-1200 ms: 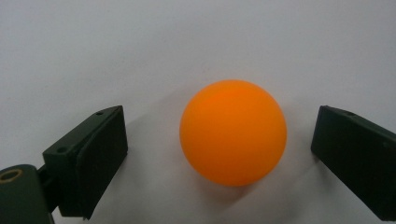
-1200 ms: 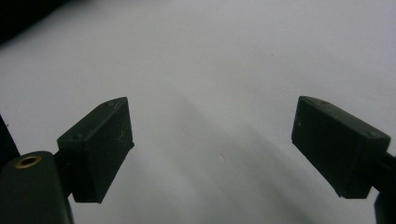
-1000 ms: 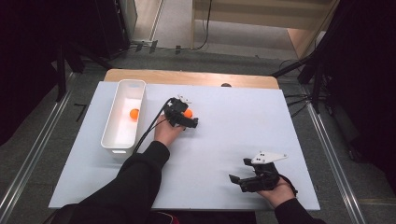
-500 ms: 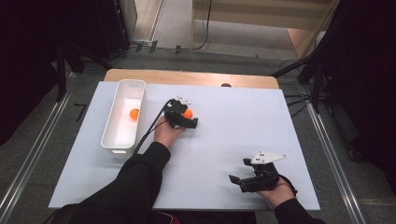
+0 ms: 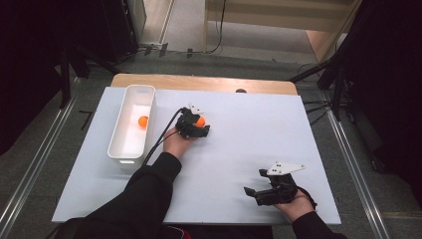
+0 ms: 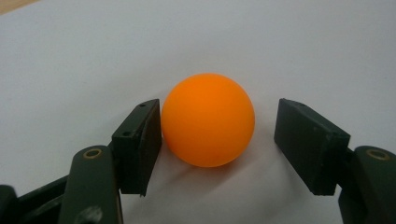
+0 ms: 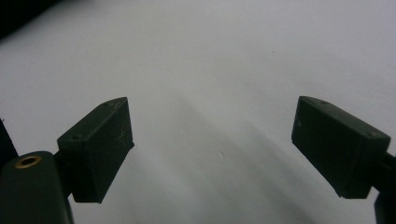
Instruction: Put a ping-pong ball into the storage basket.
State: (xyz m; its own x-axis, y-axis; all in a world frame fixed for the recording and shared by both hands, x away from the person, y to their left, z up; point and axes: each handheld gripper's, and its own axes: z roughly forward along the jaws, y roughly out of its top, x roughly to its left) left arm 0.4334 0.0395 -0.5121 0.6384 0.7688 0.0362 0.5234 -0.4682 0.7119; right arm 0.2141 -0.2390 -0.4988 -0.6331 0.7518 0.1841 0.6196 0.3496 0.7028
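Left tool (image 6: 219, 140) closing round unmarked orange ball (image 6: 208, 119)

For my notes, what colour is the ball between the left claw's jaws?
Orange ball, clearest in the left gripper view.

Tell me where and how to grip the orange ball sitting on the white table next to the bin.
Grip the orange ball across its widest middle, coming in low and level along the table, as the left gripper does now. It is round and smooth, so pads above or below the middle would likely squeeze it out. The jaws have just been closing around it: one pad touches, the other stands just clear.
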